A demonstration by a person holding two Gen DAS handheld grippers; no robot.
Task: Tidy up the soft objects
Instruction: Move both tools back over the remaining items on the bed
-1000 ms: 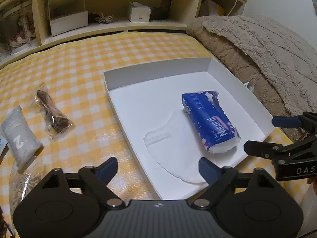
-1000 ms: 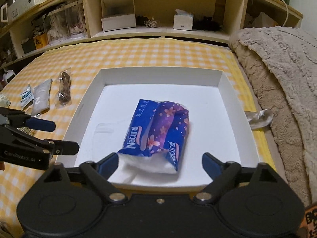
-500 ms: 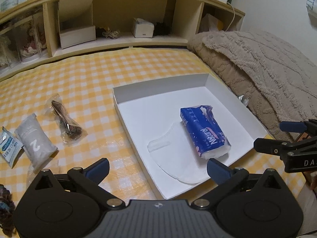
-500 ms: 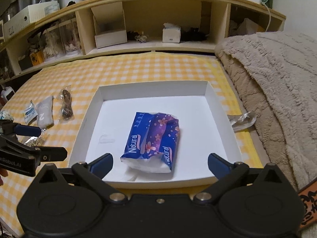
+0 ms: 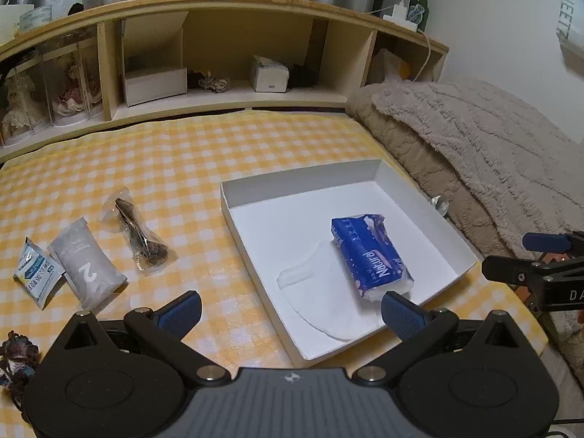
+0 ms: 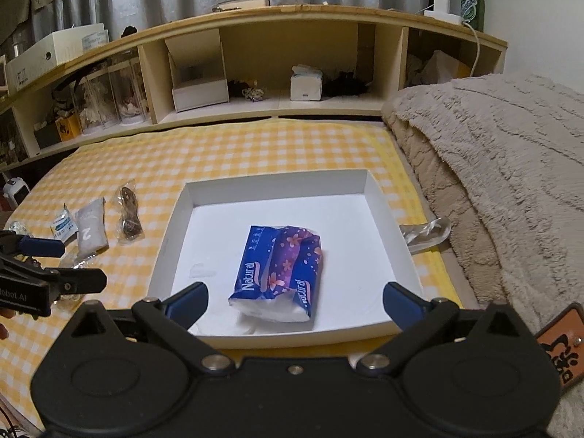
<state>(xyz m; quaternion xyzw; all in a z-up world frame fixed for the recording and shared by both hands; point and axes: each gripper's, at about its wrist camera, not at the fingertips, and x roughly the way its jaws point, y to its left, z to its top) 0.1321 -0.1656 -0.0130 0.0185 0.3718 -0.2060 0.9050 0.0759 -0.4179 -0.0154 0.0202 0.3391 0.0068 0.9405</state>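
Inside the rectangular white tray (image 6: 379, 200), a crinkly tissue pack (image 6: 279, 270); both tools (image 5: 290, 308) (image 6: 295, 301) released.

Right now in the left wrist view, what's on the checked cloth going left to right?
White-blue sachet → grey pouch marked 2 → clear bag with dark contents → white tray holding the blue tissue pack.

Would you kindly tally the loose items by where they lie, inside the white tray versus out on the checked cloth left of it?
Inside the white cardboard tray: 2 (blue Natural tissue pack, white face mask).
On the yellow checked cloth, left of the tray: 3 (grey pouch marked 2, clear bag of brown cord, small blue-white sachet).
Total: 5.
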